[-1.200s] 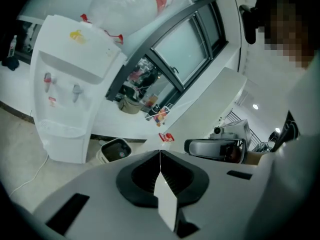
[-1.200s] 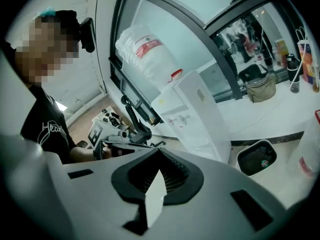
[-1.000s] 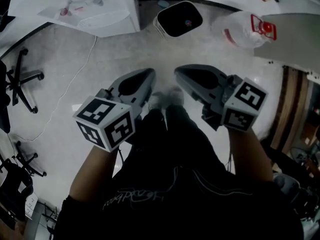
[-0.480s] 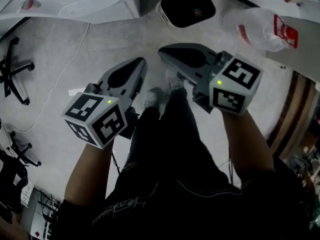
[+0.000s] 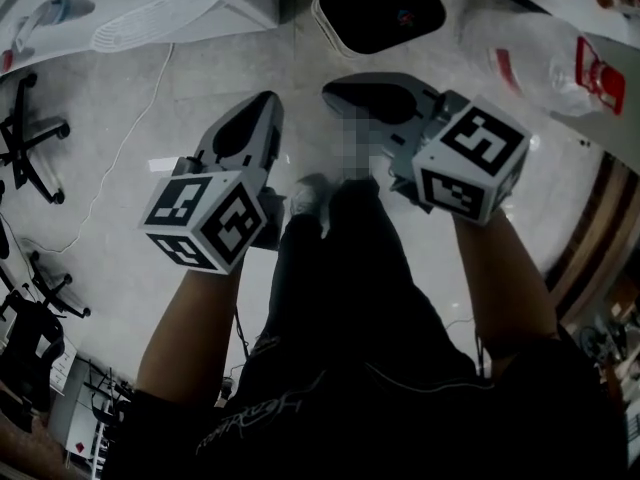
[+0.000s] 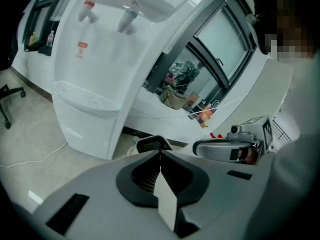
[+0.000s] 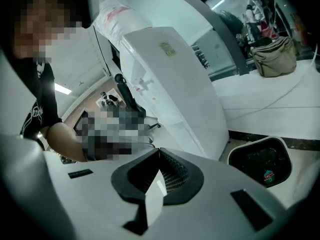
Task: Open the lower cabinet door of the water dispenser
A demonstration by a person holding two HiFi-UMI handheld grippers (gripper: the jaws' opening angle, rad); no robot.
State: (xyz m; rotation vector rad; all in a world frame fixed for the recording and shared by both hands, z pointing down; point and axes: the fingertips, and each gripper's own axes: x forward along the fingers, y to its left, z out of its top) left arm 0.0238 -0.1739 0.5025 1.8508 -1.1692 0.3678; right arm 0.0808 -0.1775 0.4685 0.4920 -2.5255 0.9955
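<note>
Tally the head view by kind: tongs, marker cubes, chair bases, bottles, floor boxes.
Grey two-jaw tongs: 2, left tongs, right tongs
Black-and-white square-marker cubes: 2
Black star-shaped chair bases: 2
Clear plastic bottle with red label: 1
White rounded box with black top: 1
Total: 8

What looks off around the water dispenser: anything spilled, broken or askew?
Nothing spilled or broken. The water dispenser stands upright and its casing looks intact. The only untidy thing is a loose white cable trailing across the floor to its base.
</note>
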